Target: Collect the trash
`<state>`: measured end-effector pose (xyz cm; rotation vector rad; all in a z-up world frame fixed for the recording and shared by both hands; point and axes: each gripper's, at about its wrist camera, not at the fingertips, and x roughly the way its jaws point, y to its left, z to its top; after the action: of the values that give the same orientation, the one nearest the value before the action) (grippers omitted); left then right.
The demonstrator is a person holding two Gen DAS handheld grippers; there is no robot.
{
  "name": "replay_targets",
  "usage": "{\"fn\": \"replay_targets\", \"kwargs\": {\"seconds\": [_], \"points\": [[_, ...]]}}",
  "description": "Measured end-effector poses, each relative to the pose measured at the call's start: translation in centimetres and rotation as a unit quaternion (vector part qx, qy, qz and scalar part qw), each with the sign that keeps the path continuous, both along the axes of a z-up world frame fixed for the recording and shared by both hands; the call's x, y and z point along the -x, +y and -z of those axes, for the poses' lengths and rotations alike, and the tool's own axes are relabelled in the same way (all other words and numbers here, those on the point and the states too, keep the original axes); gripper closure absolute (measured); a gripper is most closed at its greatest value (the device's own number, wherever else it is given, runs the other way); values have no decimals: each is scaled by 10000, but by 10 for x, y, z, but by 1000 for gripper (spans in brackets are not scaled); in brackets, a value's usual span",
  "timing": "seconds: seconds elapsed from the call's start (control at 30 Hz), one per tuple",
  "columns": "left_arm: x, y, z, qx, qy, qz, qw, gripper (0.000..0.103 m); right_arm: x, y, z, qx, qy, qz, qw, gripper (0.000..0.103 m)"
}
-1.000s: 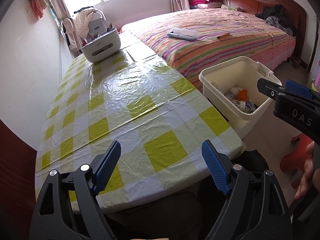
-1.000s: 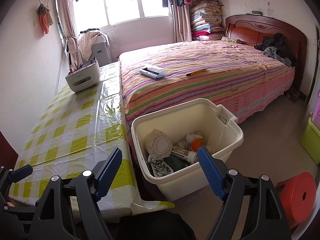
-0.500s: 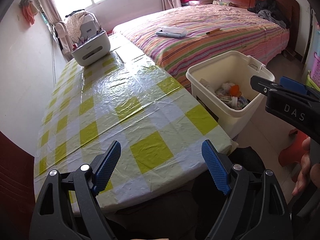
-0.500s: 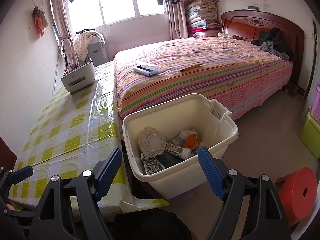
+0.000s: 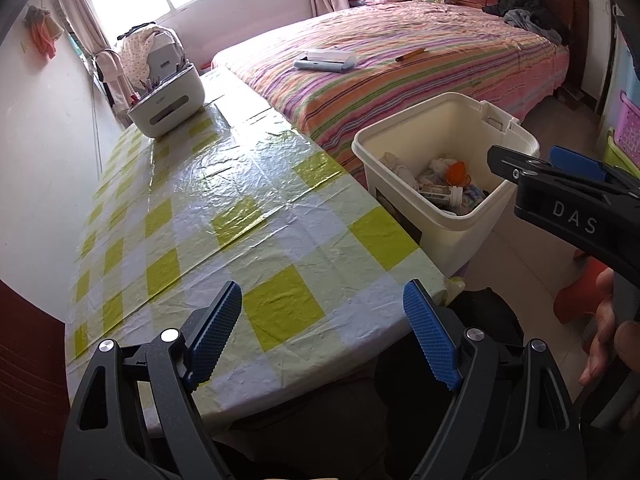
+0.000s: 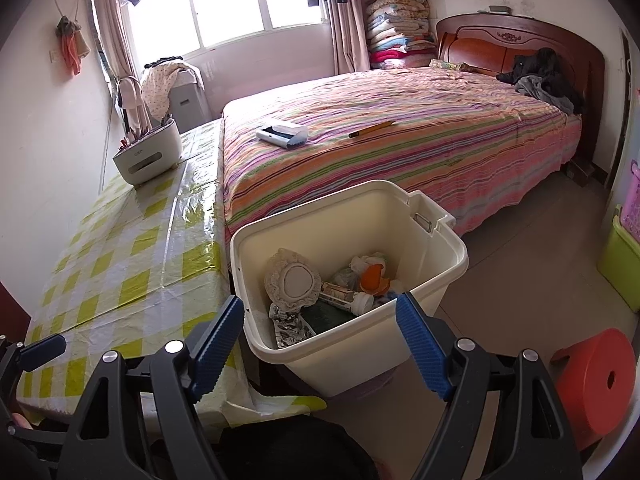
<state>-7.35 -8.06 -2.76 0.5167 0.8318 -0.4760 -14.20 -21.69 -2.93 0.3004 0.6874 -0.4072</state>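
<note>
Two empty tools: left tool (image 5: 322, 332), right tool (image 6: 320, 336); one bin (image 6: 440, 288).

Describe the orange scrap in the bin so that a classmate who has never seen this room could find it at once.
Start at the striped bed; the cream bin stands on the floor at its foot, beside the checked table. Among the pale litter inside, the orange scrap lies toward the right, the only bright orange piece there.

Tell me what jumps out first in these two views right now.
The cream bin on the floor between table and bed, holding trash such as a round lace-edged piece and an orange scrap. Left of it, the yellow-checked table carries only a white caddy. Both grippers are empty.
</note>
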Motion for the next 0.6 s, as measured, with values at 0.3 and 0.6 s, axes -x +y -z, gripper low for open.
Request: {"fn": "replay_targets", "kwargs": {"seconds": [0.3,0.6], "points": [[4,-5,1,-46,-58,95,9999,21,1,-3,2,-19,19,19,10000,27],[15,-6,-7,387,-166,471,9980,21,1,-7,6,-32,64,45,10000,27]]}}
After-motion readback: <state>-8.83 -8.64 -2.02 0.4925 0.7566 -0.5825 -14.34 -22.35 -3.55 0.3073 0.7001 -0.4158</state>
